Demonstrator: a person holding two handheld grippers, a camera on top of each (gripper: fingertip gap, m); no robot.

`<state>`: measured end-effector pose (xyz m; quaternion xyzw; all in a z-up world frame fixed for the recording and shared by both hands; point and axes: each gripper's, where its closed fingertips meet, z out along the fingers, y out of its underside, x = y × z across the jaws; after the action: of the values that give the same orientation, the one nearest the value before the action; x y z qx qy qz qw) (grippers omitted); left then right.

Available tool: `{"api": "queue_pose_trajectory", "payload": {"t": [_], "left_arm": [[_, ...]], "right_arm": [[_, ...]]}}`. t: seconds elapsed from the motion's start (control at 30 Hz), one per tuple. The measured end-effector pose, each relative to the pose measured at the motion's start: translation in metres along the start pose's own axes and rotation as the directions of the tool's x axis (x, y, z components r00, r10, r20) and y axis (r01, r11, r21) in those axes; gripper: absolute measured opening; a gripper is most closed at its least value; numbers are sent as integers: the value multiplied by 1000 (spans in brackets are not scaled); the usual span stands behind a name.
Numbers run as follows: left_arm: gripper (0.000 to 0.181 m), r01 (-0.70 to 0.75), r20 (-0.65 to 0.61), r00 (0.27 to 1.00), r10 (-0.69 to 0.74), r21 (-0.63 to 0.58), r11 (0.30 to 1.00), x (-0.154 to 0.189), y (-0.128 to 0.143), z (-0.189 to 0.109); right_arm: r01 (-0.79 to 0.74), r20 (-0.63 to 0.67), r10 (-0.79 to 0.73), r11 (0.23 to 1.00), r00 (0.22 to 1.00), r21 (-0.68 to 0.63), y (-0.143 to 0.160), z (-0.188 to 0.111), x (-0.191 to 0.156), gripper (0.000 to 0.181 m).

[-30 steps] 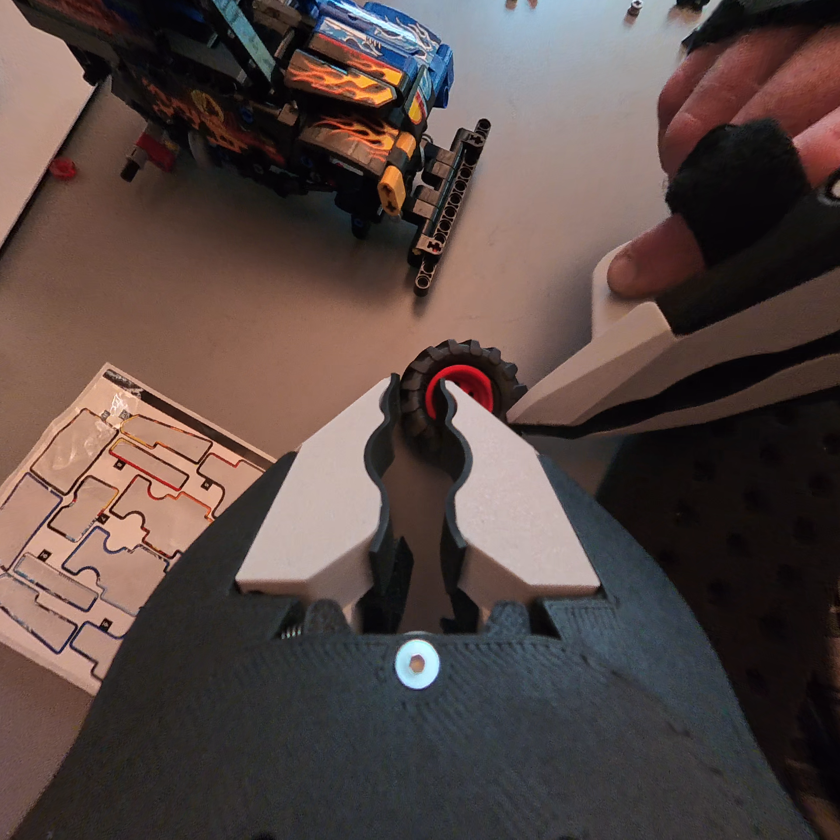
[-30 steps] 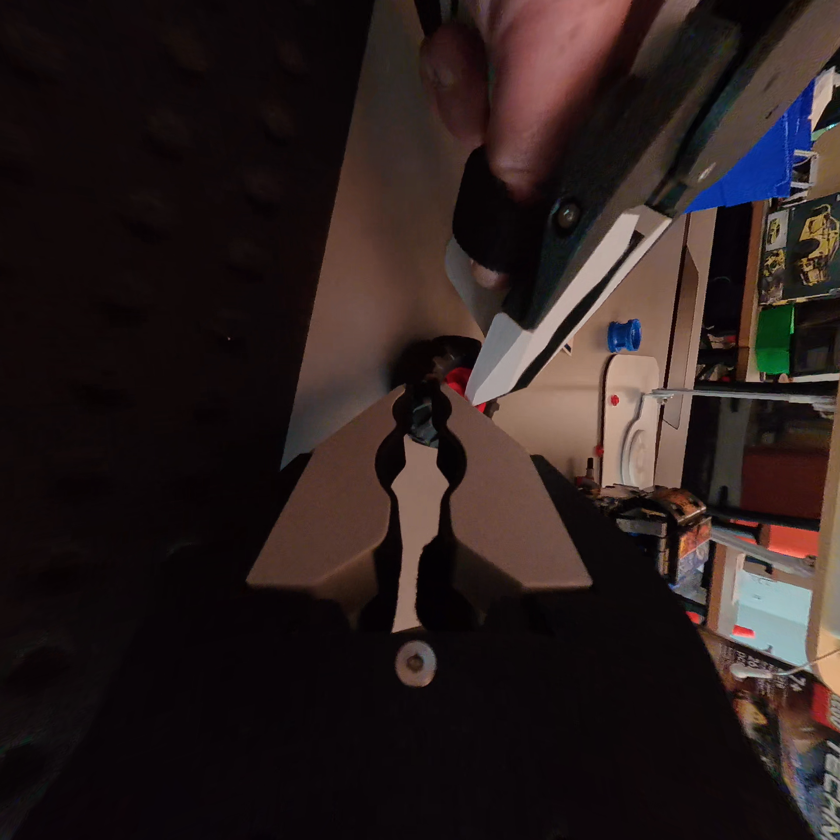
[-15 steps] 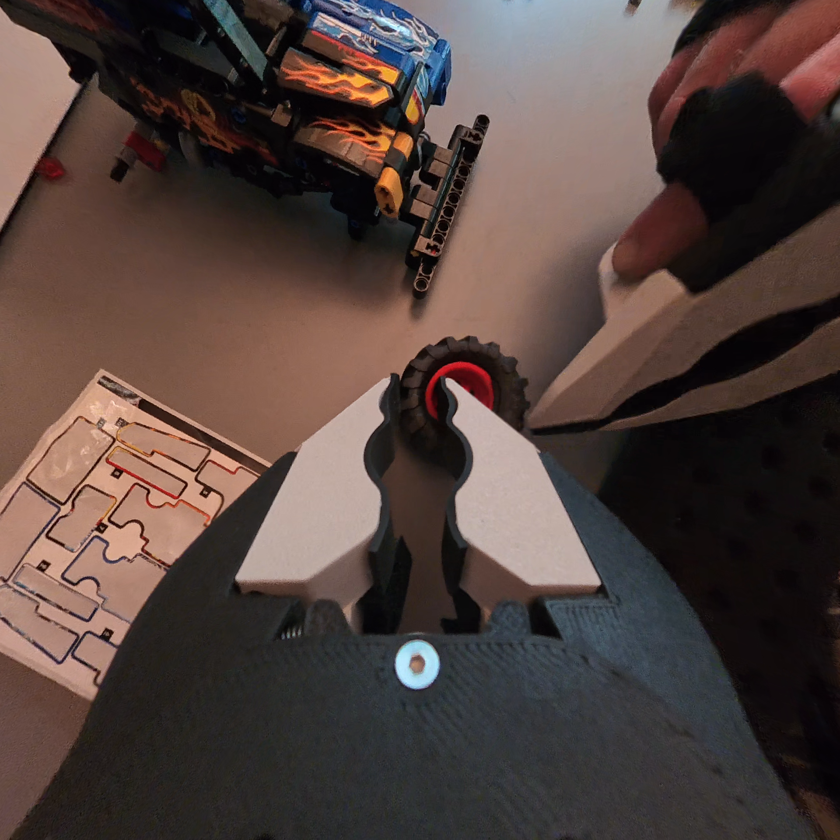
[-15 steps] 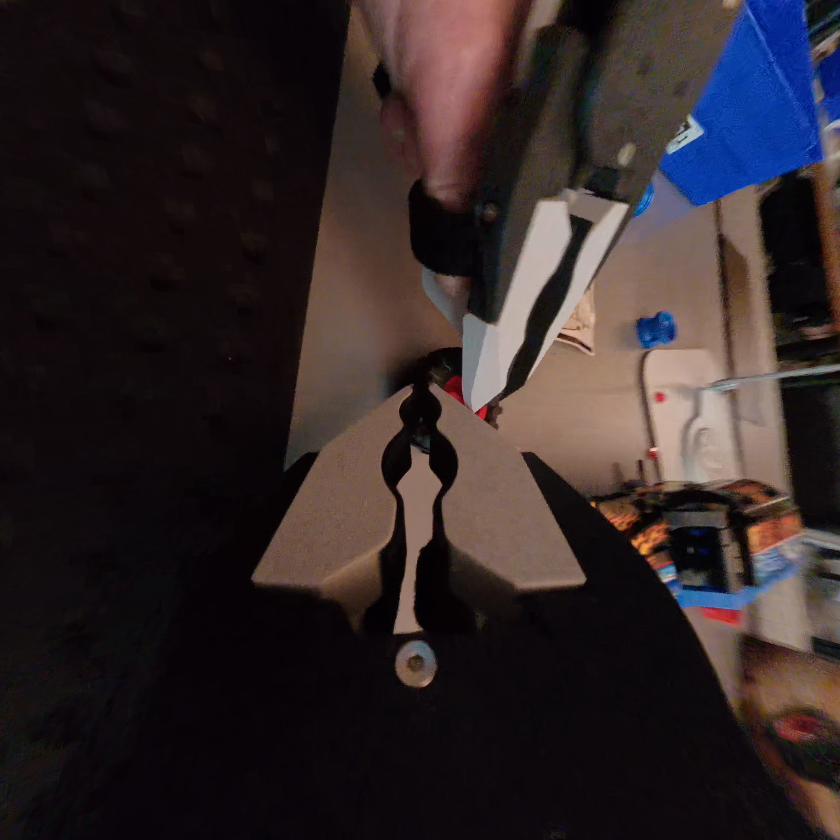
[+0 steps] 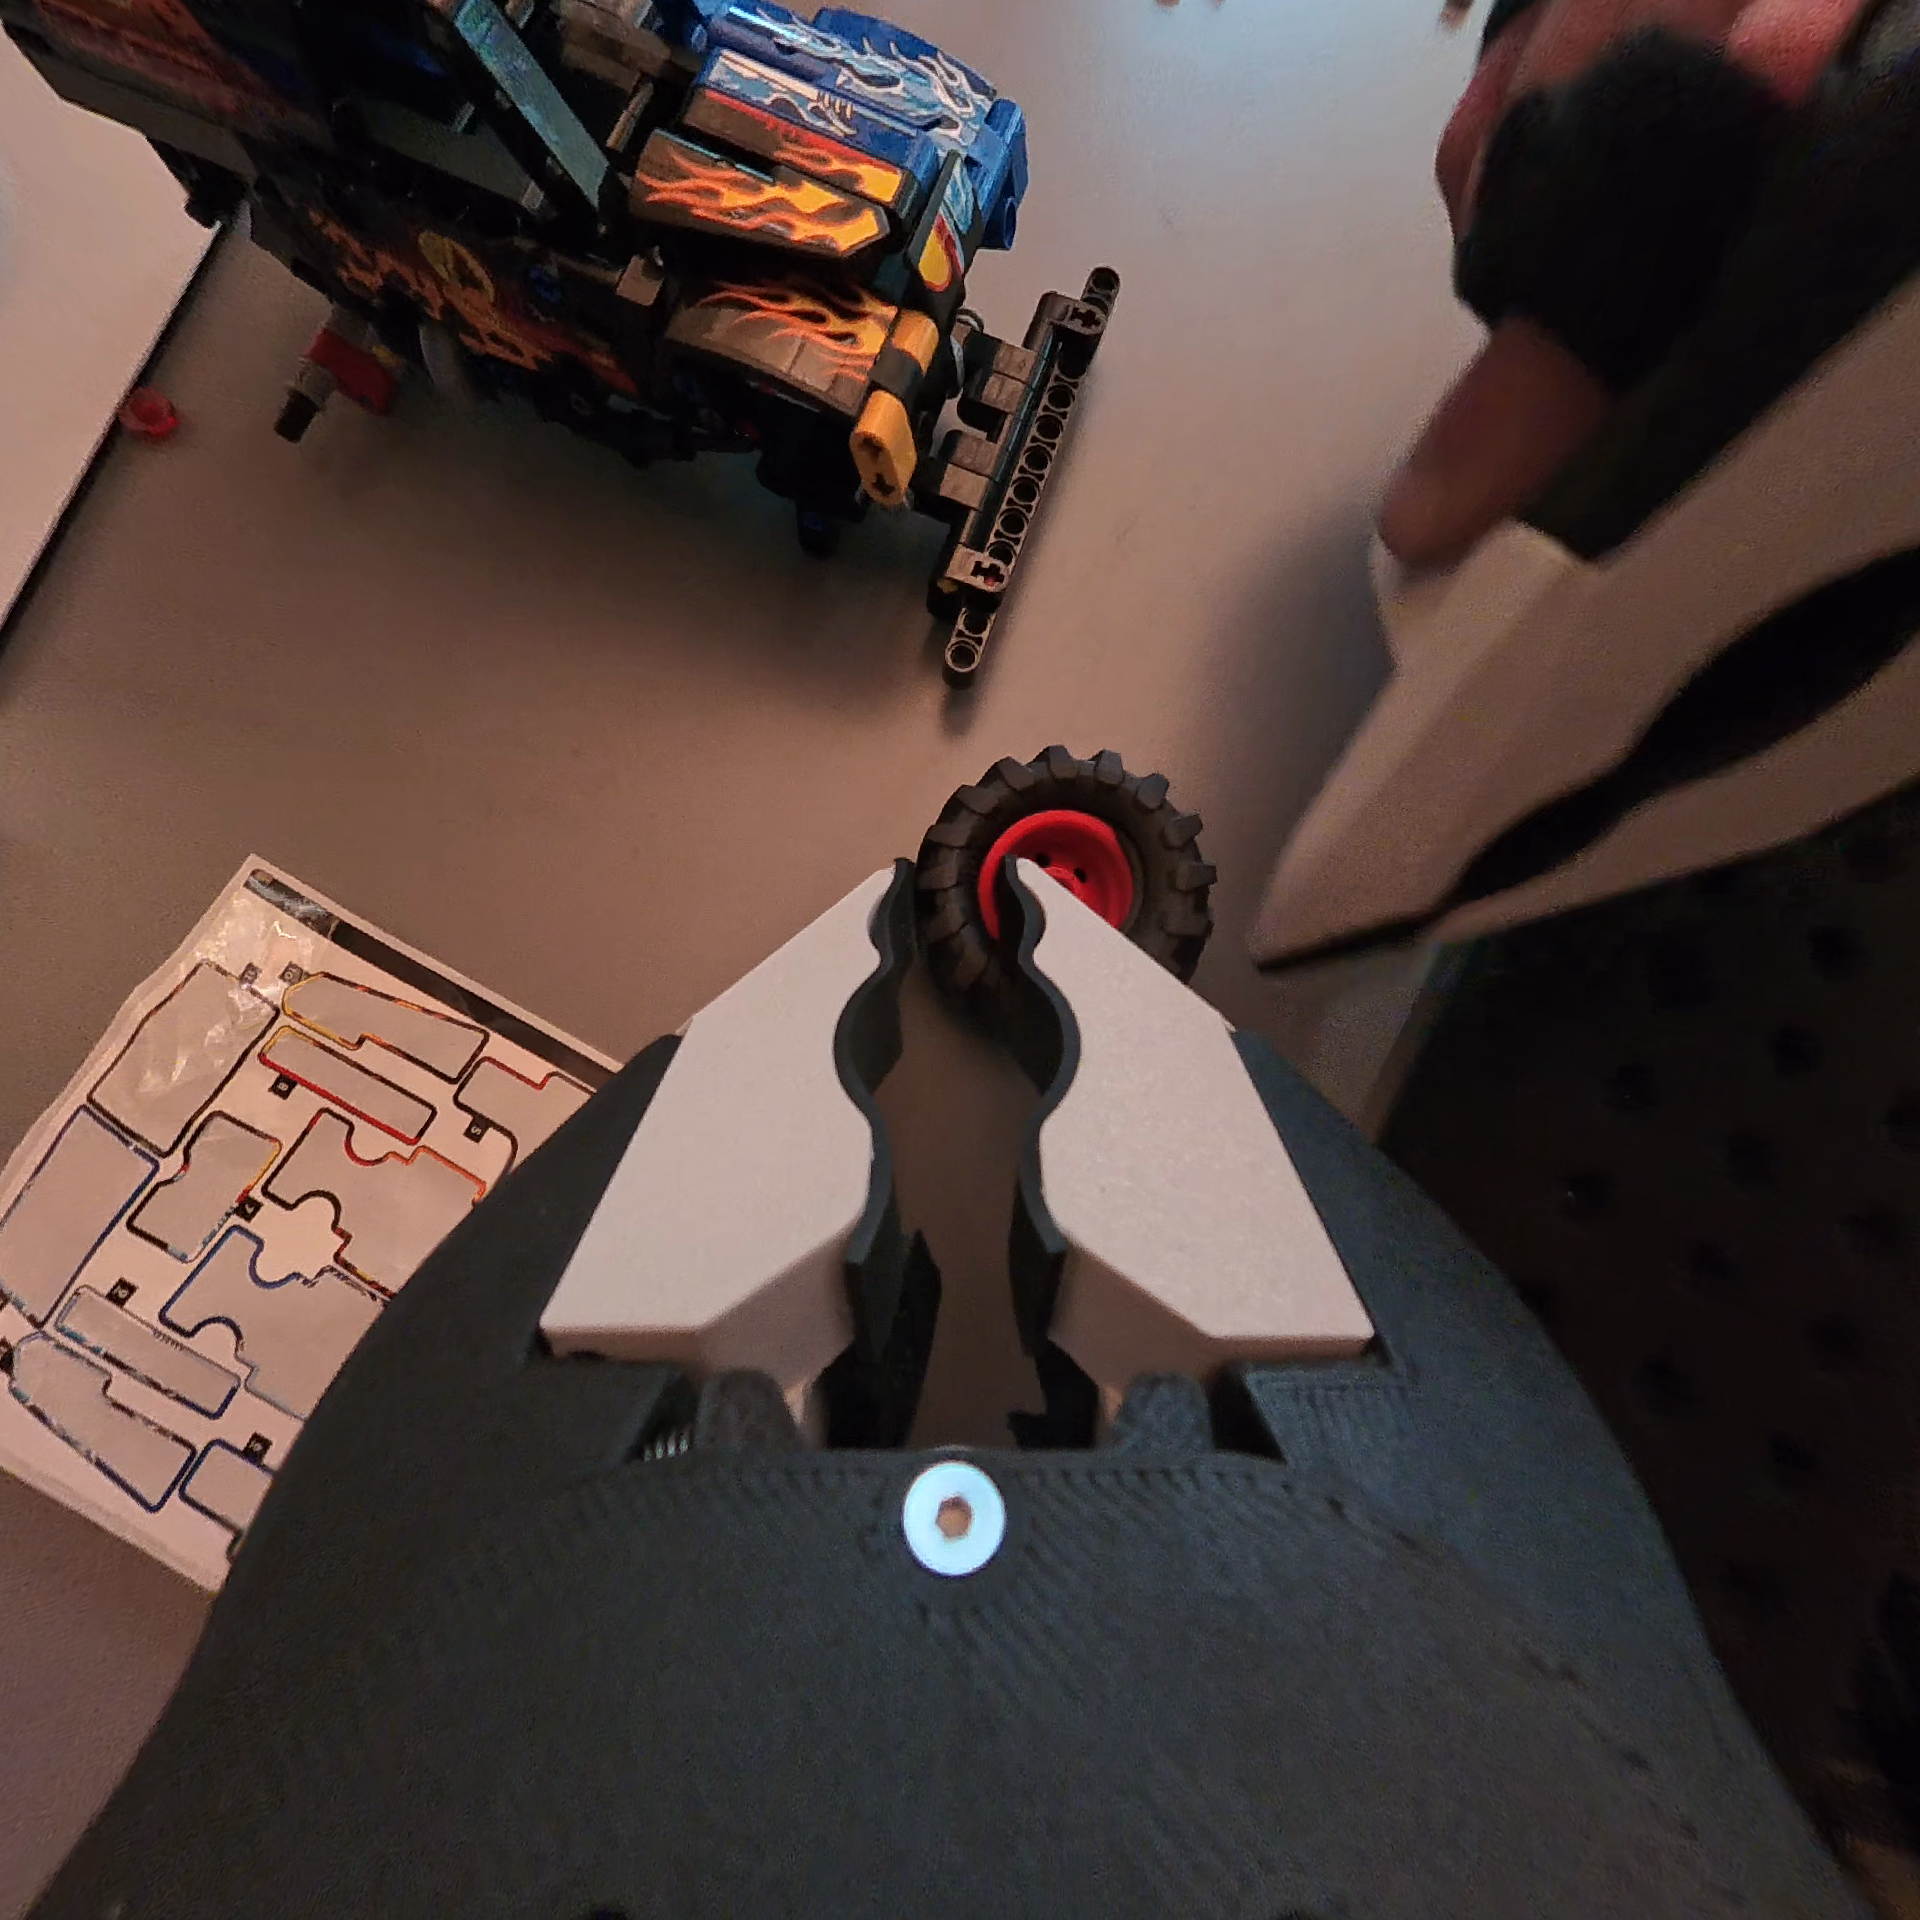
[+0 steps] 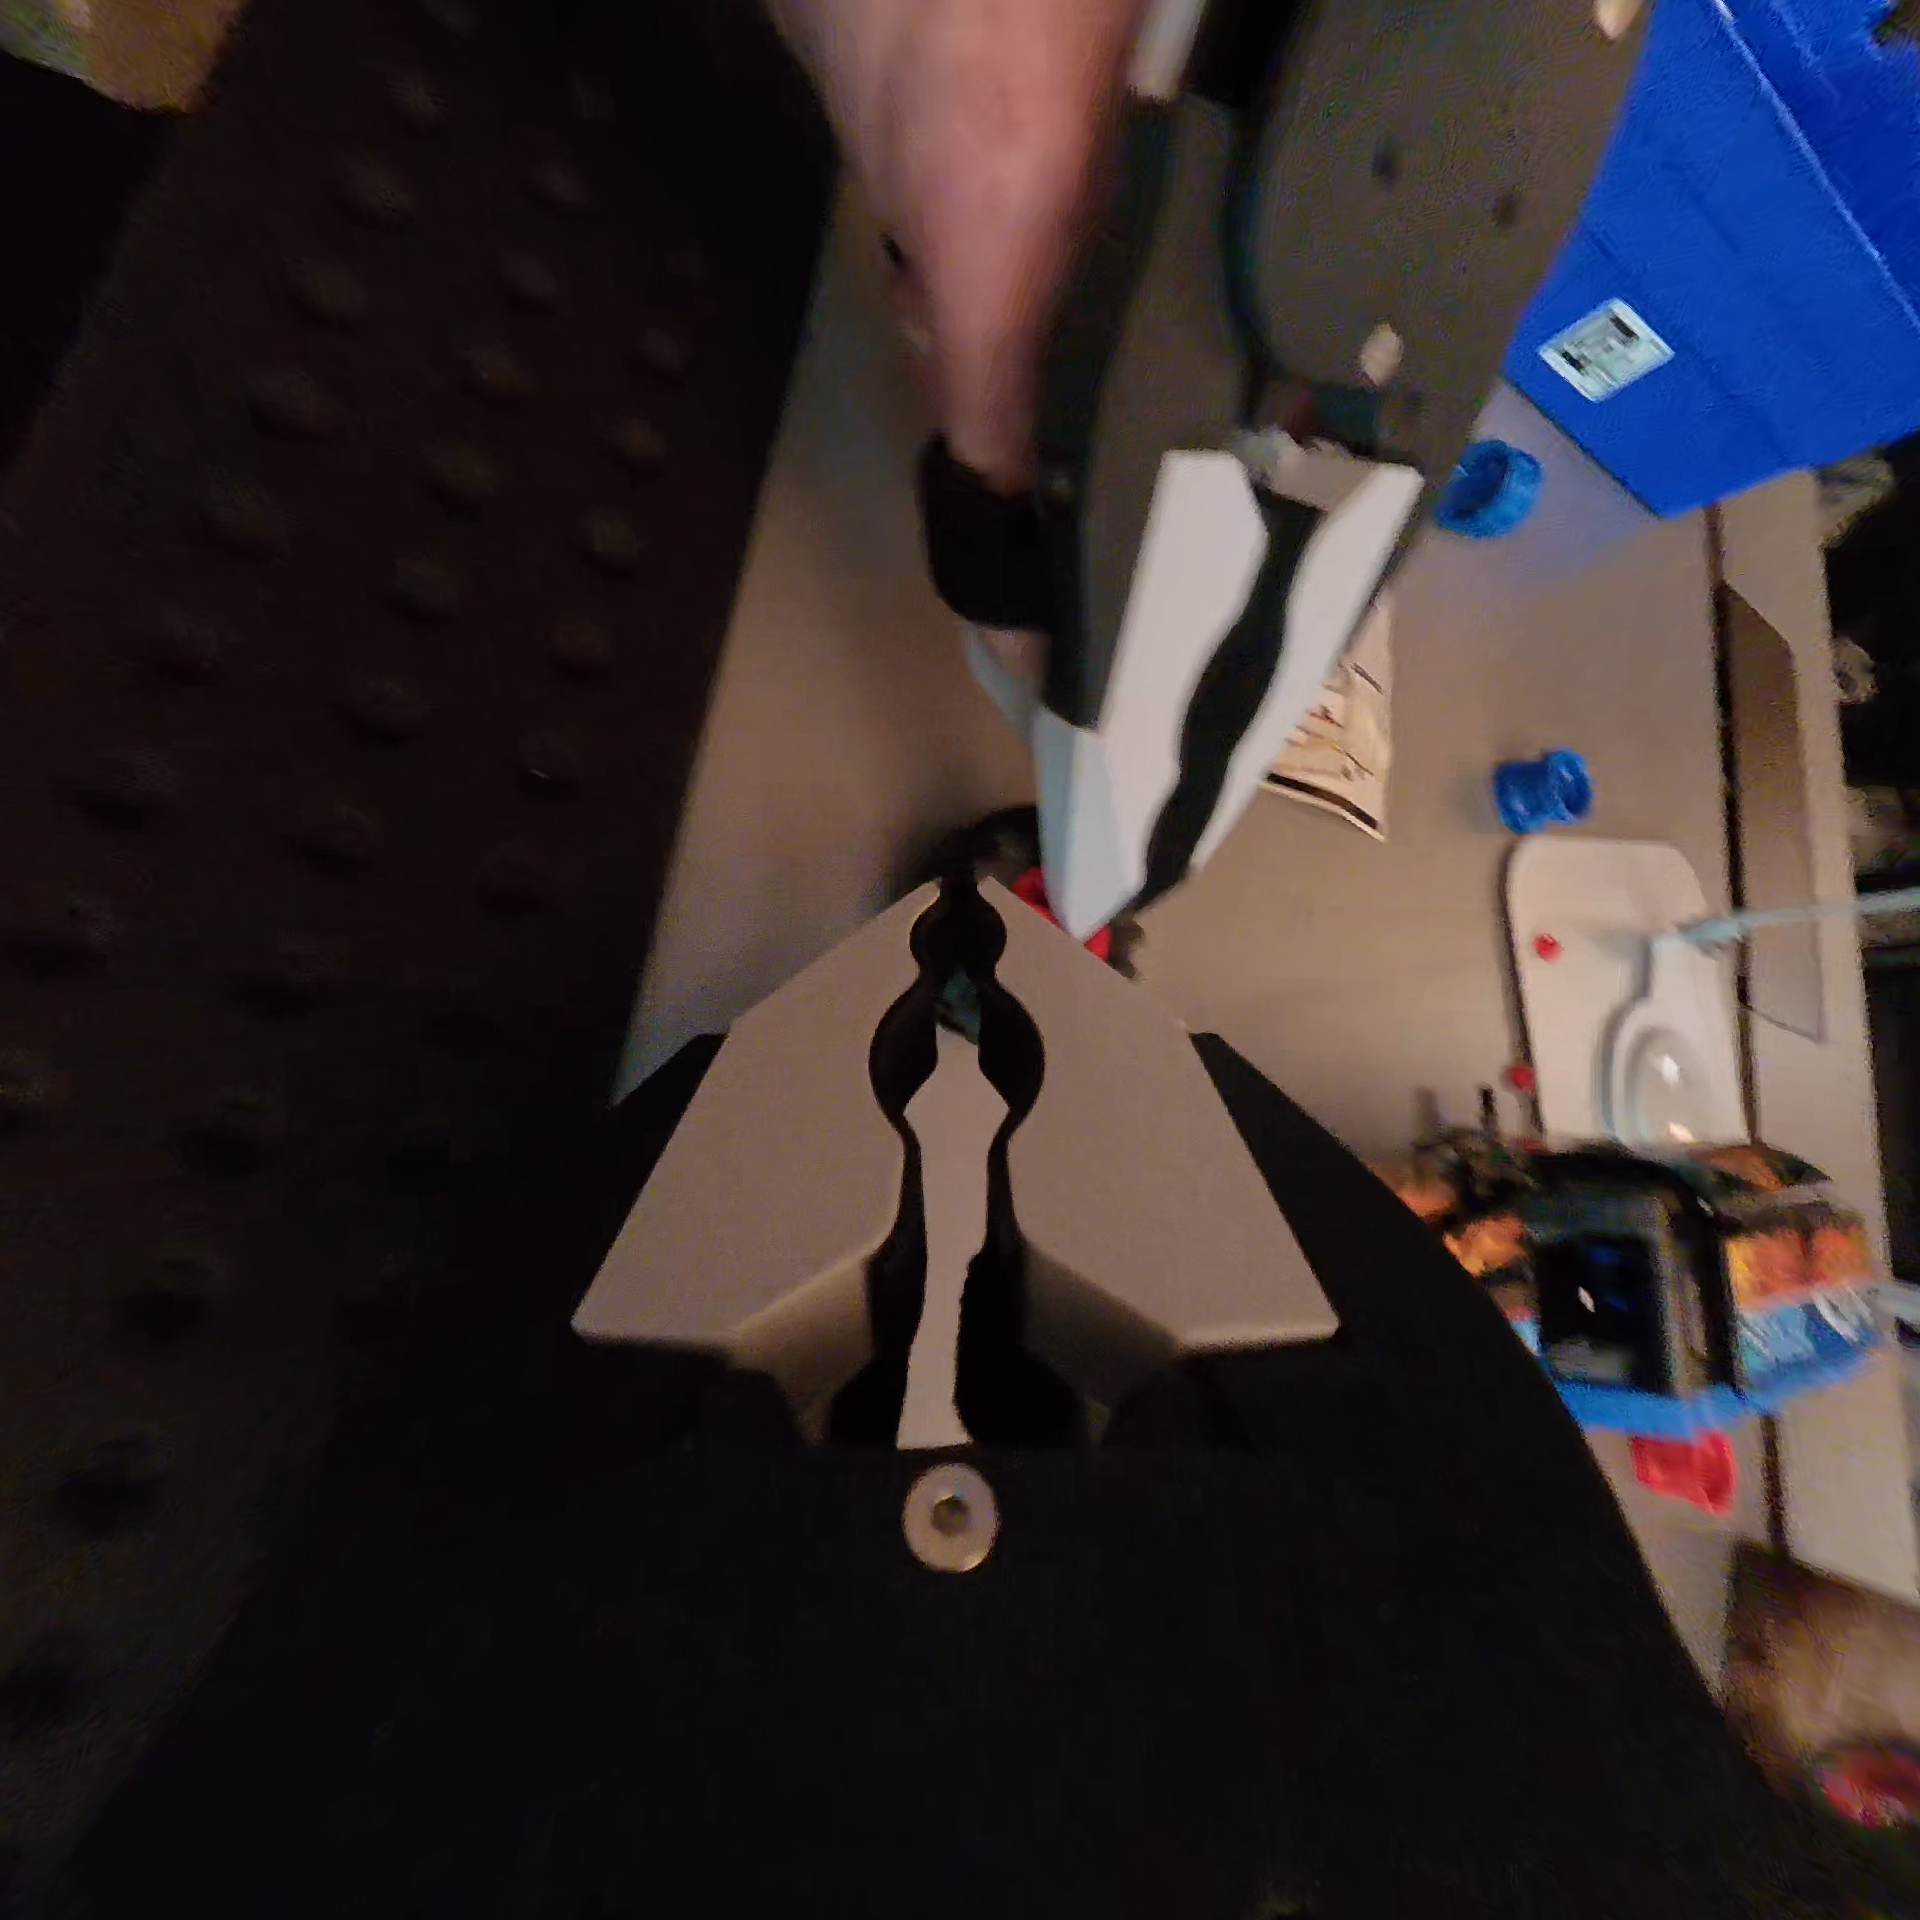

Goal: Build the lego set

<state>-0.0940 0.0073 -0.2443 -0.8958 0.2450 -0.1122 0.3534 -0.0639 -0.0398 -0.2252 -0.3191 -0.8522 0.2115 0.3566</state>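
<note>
My left gripper (image 5: 961,878) is shut on a black tyre with a red rim (image 5: 1081,862) and holds it by one side, just above the grey table. My right gripper (image 5: 1262,951) is to the right of the wheel, a small gap away, with its jaws together. In the right wrist view my right gripper (image 6: 961,883) is shut. The left gripper (image 6: 1112,914) and the red rim (image 6: 1032,890) sit just beyond its tips. A dark bit shows in the right gripper's gap; I cannot tell what it is. The flame-patterned lego truck (image 5: 727,239) stands at the back.
A sticker sheet (image 5: 239,1195) lies at the left on the grey table (image 5: 520,675). The right wrist view shows a blue bin (image 6: 1745,208), loose blue rims (image 6: 1543,790), a white tray (image 6: 1600,987) and the truck (image 6: 1662,1268). A dark dotted cloth (image 5: 1662,1247) is at the right.
My right gripper has drawn back from the wheel, to the right, so a gap has opened. The left gripper keeps its hold on the wheel. The right wrist view has swung.
</note>
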Motion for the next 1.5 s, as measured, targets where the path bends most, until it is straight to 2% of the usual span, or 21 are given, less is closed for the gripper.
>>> {"api": "queue_pose_trajectory", "payload": {"t": [0.07,0.1,0.17,0.3,0.4,0.53,0.8,0.9,1.0,1.07,1.2,1.27,1.37,1.5], "left_arm": [[15,-15,4,1000,15,-10,1000,1,0,0],[15,-22,6,1000,22,-13,1000,1,0,0],[15,-26,6,1000,26,-16,1000,1,0,0],[15,-33,22,999,34,-12,999,1,0,-1],[15,-13,21,1000,13,-4,1000,2,-1,0],[15,22,2,1000,-22,6,1000,2,-2,2],[14,68,-14,998,-68,4,998,3,-3,4],[15,76,-2,997,-76,11,997,3,-4,5],[15,75,19,997,-75,23,997,3,-5,5],[17,83,-13,996,-83,40,996,4,-5,3],[29,115,-36,993,-113,49,992,6,1,-9],[28,129,-11,992,-129,70,989,2,2,-22],[22,146,-37,989,-144,59,987,6,8,-28],[22,40,-47,998,-37,67,997,18,5,-24]], "right_arm": [[-8,-50,6,999,999,-41,11,-1,13,10],[-15,-33,14,999,999,-49,14,0,12,6],[-37,17,38,995,999,-88,20,6,5,15],[-15,7,16,995,1000,-97,21,10,0,13],[87,-44,-93,989,995,-123,20,11,-2,12],[155,-91,-167,979,982,-134,19,12,-5,11],[286,-146,-325,929,935,-236,18,16,-7,10],[188,-111,-219,953,969,-239,19,17,-5,11],[134,-146,-163,973,976,-187,19,16,-4,13],[99,-138,-122,982,983,-164,18,14,-7,27],[-46,-87,39,995,995,-87,17,1,-5,17],[-63,-71,57,994,996,-94,20,-2,-3,17],[-81,16,83,991,996,-108,23,-4,-8,14],[-58,62,63,994,996,-88,23,-9,-10,14]]}}
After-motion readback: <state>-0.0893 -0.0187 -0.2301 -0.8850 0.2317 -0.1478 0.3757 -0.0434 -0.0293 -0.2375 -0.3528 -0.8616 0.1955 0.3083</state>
